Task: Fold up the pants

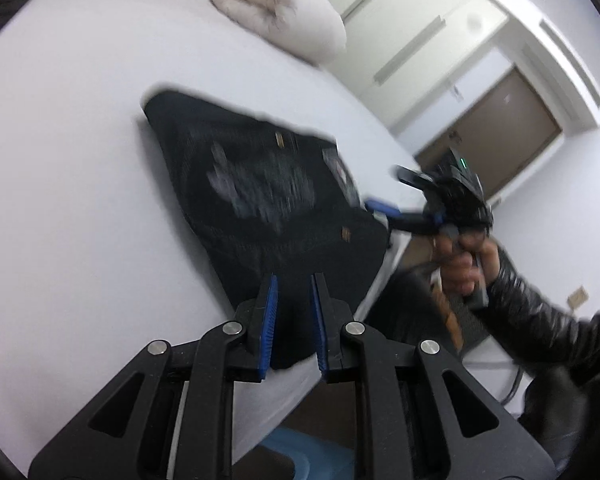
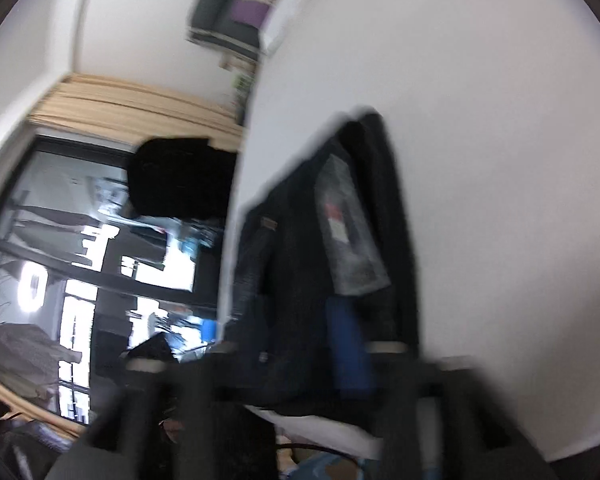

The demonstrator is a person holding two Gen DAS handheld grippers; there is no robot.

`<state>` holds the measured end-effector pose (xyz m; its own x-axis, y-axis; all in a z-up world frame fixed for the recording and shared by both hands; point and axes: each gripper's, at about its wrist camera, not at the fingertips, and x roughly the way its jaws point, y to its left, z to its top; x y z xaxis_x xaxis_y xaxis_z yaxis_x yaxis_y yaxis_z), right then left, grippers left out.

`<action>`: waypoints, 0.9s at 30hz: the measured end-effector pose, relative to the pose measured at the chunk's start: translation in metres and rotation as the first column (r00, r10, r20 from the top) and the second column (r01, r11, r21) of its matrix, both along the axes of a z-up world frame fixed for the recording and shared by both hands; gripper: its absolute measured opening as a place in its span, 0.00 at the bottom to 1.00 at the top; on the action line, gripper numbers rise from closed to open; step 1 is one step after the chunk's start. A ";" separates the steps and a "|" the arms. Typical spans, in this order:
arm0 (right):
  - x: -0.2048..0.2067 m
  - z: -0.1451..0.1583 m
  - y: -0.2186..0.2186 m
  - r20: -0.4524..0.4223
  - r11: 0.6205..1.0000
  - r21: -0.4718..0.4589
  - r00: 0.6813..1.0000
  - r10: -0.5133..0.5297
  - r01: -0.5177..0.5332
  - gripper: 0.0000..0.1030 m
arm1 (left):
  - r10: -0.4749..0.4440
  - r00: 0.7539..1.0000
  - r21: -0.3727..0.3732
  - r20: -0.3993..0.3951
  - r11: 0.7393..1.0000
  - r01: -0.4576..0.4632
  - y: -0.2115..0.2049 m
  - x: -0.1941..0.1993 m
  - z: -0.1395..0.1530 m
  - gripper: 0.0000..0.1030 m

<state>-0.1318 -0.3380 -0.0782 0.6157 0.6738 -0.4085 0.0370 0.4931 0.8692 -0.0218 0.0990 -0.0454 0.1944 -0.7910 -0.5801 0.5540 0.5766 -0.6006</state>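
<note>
Now the pants [image 1: 268, 200], one dark pair, lie folded into a compact block on the white surface [image 1: 80, 160], near its edge on the person's side. In the left wrist view the block's long axis runs from the far left corner down toward the left tongs [image 1: 294, 304]; two small tan tabs and a pale printed patch show on top. In the right wrist view the pants [image 2: 300, 260] stretch away from the camera along the surface's [image 2: 480, 160] edge, with a grey label facing up.

The left tongs stand nearly closed, their blue pads a narrow gap apart with a bit of dark cloth between them; whether the pads press it I cannot tell. The right tongs [image 1: 384, 190], held in a hand [image 1: 460, 256] with a black sleeve, gape wide at the pants' near end and hold nothing; close up they are blurred.

One rolled beige blanket [image 1: 276, 4] lies at the far end of the surface. Beyond are white walls, a brown door [image 1: 504, 128], and on the other side a large window [image 2: 80, 260] under wooden slats.
</note>
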 end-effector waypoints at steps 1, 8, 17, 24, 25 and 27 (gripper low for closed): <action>-0.001 0.007 -0.004 0.021 1.000 -0.013 1.000 -0.011 0.011 0.75 | 0.023 1.000 -0.017 -0.006 1.000 -0.023 0.003 0.005 0.002 0.26; 0.035 -0.008 -0.017 -0.120 0.996 -0.079 0.992 0.029 -0.038 0.58 | 0.145 0.982 0.003 -0.124 0.989 -0.146 0.004 0.054 -0.022 0.74; 0.080 -0.031 -0.010 -0.200 0.991 -0.053 0.974 0.106 -0.119 0.47 | 0.092 0.959 0.009 -0.267 0.996 -0.093 -0.024 0.084 -0.046 0.73; 0.096 -0.040 0.005 -0.241 0.986 -0.085 0.963 0.120 -0.144 0.28 | 0.083 0.952 0.094 -0.293 0.994 -0.057 -0.044 0.089 -0.052 0.43; 0.095 -0.038 0.007 -0.241 0.984 -0.104 0.964 0.115 -0.144 0.27 | 0.087 0.953 0.097 -0.292 0.993 -0.061 -0.046 0.089 -0.050 0.38; 0.094 -0.033 0.011 -0.239 0.980 -0.148 0.966 0.098 -0.136 0.24 | 0.090 0.954 0.085 -0.286 0.994 -0.068 -0.049 0.090 -0.049 0.31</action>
